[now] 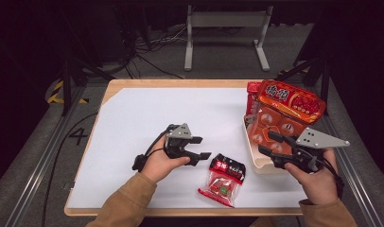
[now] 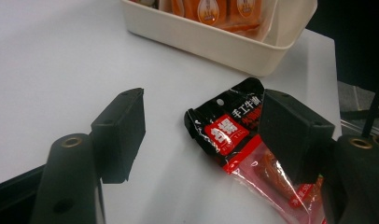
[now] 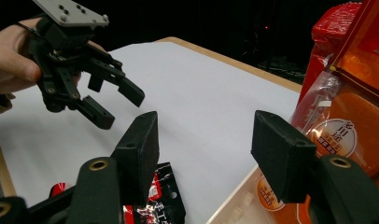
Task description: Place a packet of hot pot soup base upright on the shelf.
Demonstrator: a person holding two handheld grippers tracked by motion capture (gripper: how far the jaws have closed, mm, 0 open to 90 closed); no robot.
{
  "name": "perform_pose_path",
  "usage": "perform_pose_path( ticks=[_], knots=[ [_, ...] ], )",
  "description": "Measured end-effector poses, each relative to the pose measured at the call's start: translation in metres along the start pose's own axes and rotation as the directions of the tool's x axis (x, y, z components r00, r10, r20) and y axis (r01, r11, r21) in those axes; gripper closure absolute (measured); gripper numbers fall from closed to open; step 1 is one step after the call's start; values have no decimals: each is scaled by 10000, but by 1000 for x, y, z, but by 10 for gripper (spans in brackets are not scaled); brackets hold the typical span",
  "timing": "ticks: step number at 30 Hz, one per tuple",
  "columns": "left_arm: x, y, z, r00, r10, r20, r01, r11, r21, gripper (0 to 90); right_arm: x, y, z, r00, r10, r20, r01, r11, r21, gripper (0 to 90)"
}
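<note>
Left claw [image 1: 199,152] hangs released beside the red-and-black snack packet [image 1: 223,179] lying loose on the counter [image 1: 133,118]; right claw [image 1: 270,144], also released, hovers over the cream basket [image 1: 253,161] of packets. Packing looks unfinished.

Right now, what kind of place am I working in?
Probably a lab or recording rig, not a home: a white-topped table on grey carpet, loose cables on the floor behind it, black stands at the sides, dark surroundings. Snack packs in a bin look like test props.
</note>
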State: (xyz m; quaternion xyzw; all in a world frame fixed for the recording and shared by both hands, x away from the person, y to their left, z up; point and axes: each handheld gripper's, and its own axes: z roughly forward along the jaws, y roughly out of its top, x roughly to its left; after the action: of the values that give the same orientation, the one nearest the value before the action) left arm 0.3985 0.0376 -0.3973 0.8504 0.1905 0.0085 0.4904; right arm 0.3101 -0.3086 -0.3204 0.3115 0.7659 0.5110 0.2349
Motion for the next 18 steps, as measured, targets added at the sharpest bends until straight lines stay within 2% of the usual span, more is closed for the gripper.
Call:
perform_pose_path(
  ticks=[4, 7, 10, 15, 18],
  knots=[
    [1, -3, 16, 9990, -389, 203, 382, 9987, 342, 344, -2, -1, -1, 9999, 131, -51, -132, 9999, -87, 435],
    [3, -8, 29, 9975, -650, 289, 632, 9962, 604, 367, -3, -1, -1, 9998, 61, -185, -64, 9999, -129, 449],
    [3, -12, 39, 9961, -801, 370, 770, 9939, 788, 370, -4, -1, -1, 9999, -72, -95, 70, 9998, -205, 436],
    [4, -18, 54, 9941, -989, 452, 939, 9904, 1012, 370, -4, -2, 0, 9999, 49, -156, -50, 10000, -64, 432],
    [4, -19, 60, 9945, -946, 445, 893, 9899, 1099, 365, -3, -3, 2, 9996, 16, -269, -17, 10000, -34, 432]
  ],
)
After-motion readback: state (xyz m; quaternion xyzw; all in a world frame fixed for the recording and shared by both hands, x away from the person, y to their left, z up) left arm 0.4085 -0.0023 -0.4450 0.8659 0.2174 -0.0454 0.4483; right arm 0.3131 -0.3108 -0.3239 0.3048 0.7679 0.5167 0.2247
